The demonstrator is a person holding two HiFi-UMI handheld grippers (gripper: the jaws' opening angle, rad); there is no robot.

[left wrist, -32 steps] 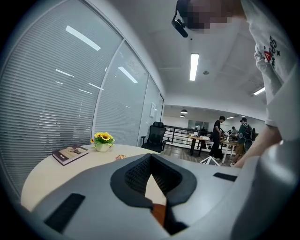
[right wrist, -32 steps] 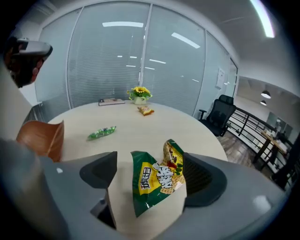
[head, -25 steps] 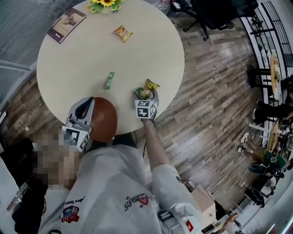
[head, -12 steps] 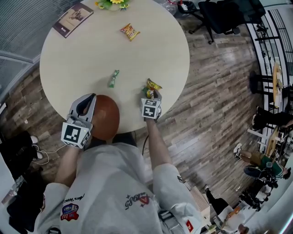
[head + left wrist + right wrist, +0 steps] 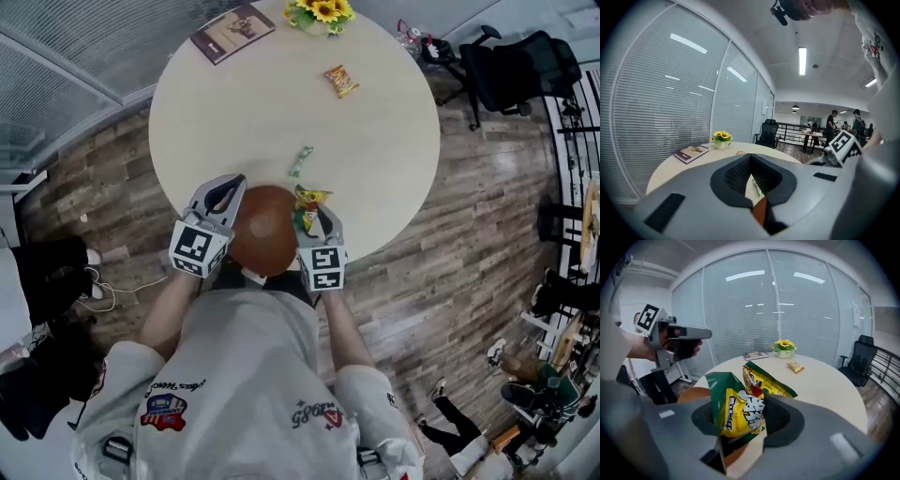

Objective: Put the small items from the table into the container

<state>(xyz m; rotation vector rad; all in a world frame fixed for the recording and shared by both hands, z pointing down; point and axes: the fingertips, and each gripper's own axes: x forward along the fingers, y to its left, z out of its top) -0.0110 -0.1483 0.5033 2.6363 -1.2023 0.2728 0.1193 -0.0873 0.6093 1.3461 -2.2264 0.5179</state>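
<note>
Your right gripper point(image 5: 315, 214) is clenching the snack packet point(image 5: 307, 198) at the bowl's point(image 5: 264, 232) three o'clock; your left gripper point(image 5: 232, 188) is gripping its nine o'clock rim.

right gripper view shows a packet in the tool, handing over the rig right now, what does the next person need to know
Right tool: shut on a yellow and green snack packet, held just beside the brown bowl, not yet inside it.
Left tool: shut on the bowl's rim, at the table edge nearest the person.
Done: no item shows in the bowl.
Left: drop this packet in, then fetch the green candy mid-table and the orange packet on the far side.
</note>
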